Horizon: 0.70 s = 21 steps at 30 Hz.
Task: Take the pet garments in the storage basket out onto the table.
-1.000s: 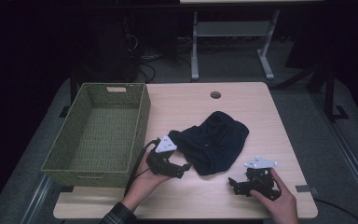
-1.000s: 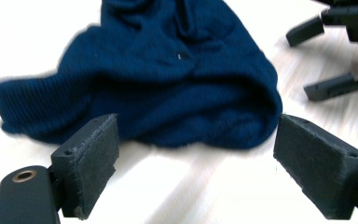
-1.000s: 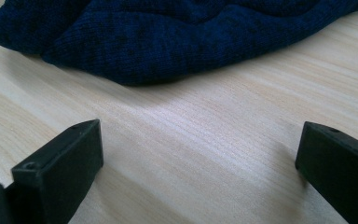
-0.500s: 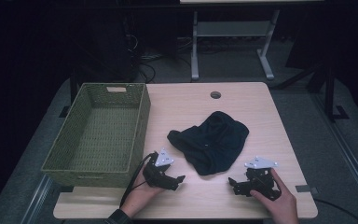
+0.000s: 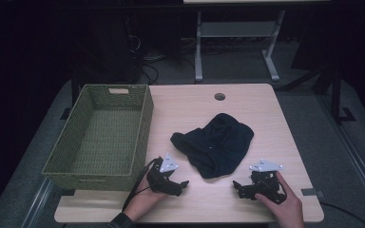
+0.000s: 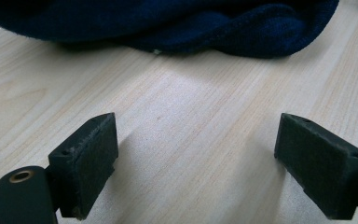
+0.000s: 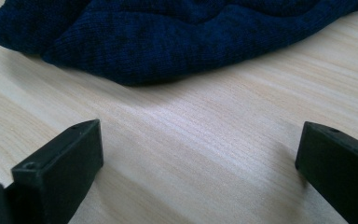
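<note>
A crumpled dark navy knit garment (image 5: 216, 147) lies in the middle of the light wooden table (image 5: 190, 109). My left gripper (image 5: 183, 186) rests low near the front edge, left of the garment, open with bare wood between its pads (image 6: 88, 163); the garment's hem (image 6: 205, 37) lies just ahead. My right gripper (image 5: 237, 187) sits at the front right, also open, its jaws pointing left toward the garment (image 7: 168, 42), nothing held.
An empty green woven basket (image 5: 142, 128) stands along the table's left side, right beside my left hand. A cable hole (image 5: 219, 97) sits near the far edge. Behind the table is a dark floor with a metal stand (image 5: 199, 57) and cables.
My left gripper has drawn back from the garment's left edge toward the front of the table, leaving the cloth lying there. The right gripper has stayed put.
</note>
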Each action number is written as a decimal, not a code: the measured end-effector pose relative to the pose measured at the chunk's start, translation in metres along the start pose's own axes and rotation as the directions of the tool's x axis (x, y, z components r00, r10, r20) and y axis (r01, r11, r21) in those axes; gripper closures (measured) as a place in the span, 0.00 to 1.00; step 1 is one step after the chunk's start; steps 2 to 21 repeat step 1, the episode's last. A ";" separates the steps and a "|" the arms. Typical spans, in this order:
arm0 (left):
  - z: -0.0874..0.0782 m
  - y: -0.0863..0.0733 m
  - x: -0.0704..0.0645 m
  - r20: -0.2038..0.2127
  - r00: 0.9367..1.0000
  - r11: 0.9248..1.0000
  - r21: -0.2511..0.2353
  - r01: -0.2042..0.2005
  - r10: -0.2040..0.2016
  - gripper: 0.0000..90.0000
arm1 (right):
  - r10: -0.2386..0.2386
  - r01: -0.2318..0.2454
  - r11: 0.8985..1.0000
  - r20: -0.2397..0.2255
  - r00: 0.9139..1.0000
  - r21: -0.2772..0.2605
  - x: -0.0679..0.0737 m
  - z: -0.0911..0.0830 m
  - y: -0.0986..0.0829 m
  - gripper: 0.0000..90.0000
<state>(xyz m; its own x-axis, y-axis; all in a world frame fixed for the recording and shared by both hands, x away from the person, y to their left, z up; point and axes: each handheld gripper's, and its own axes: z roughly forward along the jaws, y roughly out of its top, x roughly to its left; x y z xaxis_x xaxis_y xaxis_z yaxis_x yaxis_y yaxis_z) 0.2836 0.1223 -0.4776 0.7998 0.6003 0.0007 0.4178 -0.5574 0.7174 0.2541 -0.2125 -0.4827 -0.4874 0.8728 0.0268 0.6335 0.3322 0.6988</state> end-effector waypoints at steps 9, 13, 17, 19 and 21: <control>0.000 0.000 0.000 -0.001 1.000 1.000 -0.001 0.000 0.000 0.14 | 0.000 0.000 1.000 0.000 1.000 0.000 0.000 0.000 0.000 0.00; 0.000 0.000 0.000 -0.001 1.000 1.000 -0.001 0.000 0.000 0.14 | 0.000 0.000 1.000 0.000 1.000 0.000 0.000 0.000 0.000 0.00; 0.000 0.000 0.000 -0.001 1.000 1.000 -0.001 0.000 0.000 0.14 | 0.000 0.000 1.000 0.000 1.000 0.000 0.000 0.000 0.000 0.00; 0.000 0.000 0.000 -0.001 1.000 1.000 -0.001 0.000 0.000 0.14 | 0.000 0.000 1.000 0.000 1.000 0.000 0.000 0.000 0.000 0.00; 0.000 0.000 0.000 -0.001 1.000 1.000 -0.001 0.000 0.000 0.14 | 0.000 0.000 1.000 0.000 1.000 0.000 0.000 0.000 0.000 0.00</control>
